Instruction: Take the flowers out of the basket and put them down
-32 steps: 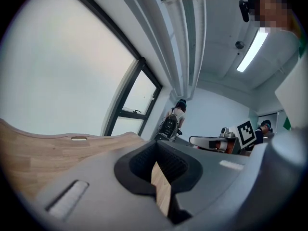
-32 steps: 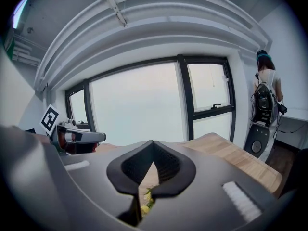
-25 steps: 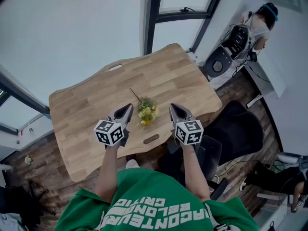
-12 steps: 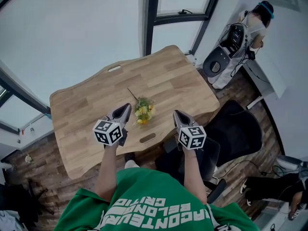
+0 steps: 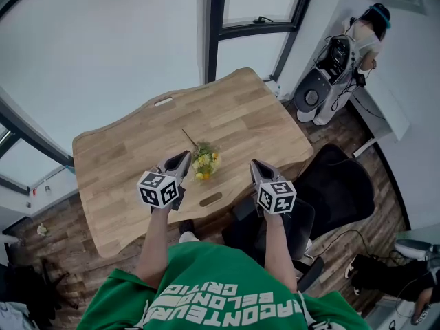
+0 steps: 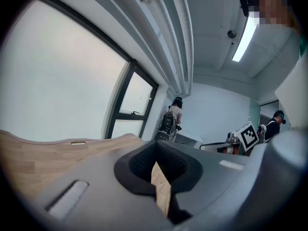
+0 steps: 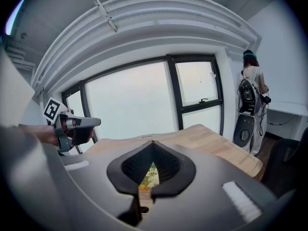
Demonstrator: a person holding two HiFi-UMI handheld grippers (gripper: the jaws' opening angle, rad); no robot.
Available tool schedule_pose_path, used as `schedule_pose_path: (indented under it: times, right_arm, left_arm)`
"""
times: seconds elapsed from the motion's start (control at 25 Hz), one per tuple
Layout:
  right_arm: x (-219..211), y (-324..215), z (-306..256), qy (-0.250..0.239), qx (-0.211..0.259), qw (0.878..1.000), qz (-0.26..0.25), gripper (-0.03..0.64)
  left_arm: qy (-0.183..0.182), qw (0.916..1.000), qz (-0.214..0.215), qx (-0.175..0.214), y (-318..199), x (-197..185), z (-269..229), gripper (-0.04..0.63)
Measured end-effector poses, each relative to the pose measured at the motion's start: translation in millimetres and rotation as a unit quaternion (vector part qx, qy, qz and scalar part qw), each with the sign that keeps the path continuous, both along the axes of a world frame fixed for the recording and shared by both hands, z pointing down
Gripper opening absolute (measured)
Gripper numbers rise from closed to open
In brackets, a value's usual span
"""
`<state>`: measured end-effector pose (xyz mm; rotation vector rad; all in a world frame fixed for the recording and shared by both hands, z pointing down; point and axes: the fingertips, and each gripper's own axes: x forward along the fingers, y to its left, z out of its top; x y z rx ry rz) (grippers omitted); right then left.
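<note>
A small bunch of flowers (image 5: 205, 162), yellow and white heads with green leaves, lies flat on the wooden tabletop (image 5: 130, 150). Its thin stem points away from the wearer towards the far edge. The bunch rests near the front edge, just beyond an oval slot (image 5: 210, 199) cut in the wood, and nothing touches it.

The left claw (image 5: 184, 155) hangs over the tabletop just beside the flowers, on their left, its tip about level with the blooms. Its own view shows the two jaws brought together with nothing held; only a sliver of wood grain shows through the hollow behind the tips. The right claw (image 5: 255, 163) is held on the other side, further from the flowers, near the tabletop's front right edge. Its jaws are likewise closed and empty — through the small hollow between them the yellow blooms can be seen lying on the wood ahead.

A black office chair (image 5: 337, 184) stands to the right of the tabletop, and another person (image 5: 364, 33) stands in the far corner of the room, back turned
</note>
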<state>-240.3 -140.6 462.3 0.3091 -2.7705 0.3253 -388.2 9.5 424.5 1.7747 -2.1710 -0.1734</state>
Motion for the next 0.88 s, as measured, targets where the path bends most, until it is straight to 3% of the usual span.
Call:
schedule_pose_path:
  times: [0.88]
  right_arm:
    - [-4.4,-6.8,5.9,0.005,0.0,1.0,0.002,0.005]
  left_arm:
    - [0.003,0.9998,0.012,-0.012,-8.9,-4.2,8.6,0.018]
